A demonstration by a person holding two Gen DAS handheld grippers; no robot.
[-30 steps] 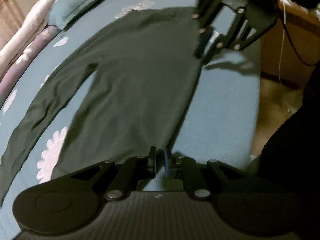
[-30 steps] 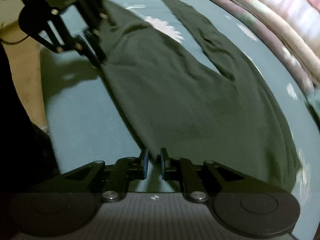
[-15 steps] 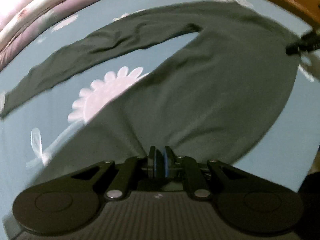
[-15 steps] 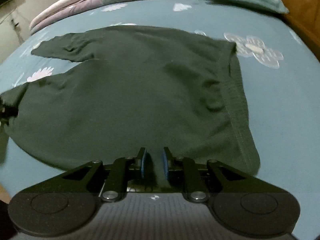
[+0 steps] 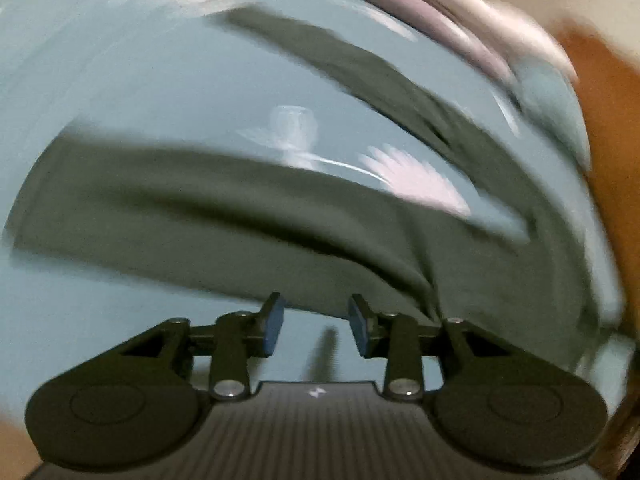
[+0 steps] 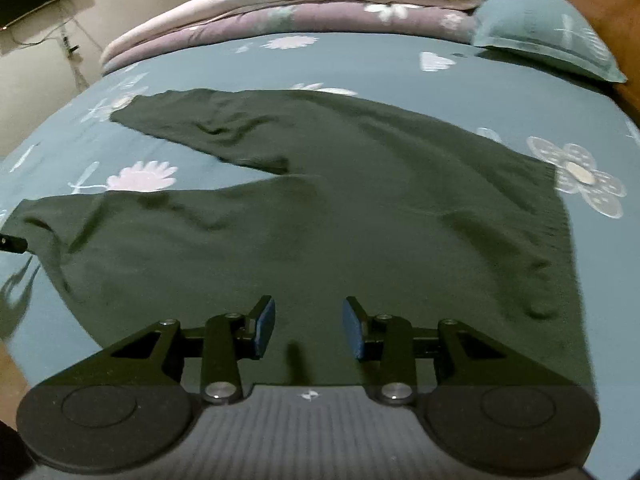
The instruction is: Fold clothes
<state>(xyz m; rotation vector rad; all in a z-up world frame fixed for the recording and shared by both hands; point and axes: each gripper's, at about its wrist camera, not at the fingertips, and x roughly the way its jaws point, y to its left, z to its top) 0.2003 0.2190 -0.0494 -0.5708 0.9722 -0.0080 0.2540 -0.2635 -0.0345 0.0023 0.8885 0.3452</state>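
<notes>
The dark green long-sleeved top (image 6: 320, 216) lay spread on the blue floral bedsheet (image 6: 460, 80), directly ahead of and beneath the right gripper (image 6: 308, 326). In the blurred left wrist view the same garment (image 5: 240, 232) lay just ahead of the left gripper (image 5: 316, 328). Both grippers' jaws had just been opening and stood spread, with no cloth between them.

Risk: wrinkles near the armpit and hem could be locked in by the next fold. A shallow pinch might slip off the thin knit.

Count: one top, two sleeves visible, two grippers, one pillow (image 6: 548, 36), one folded quilt stack (image 6: 320, 4).
</notes>
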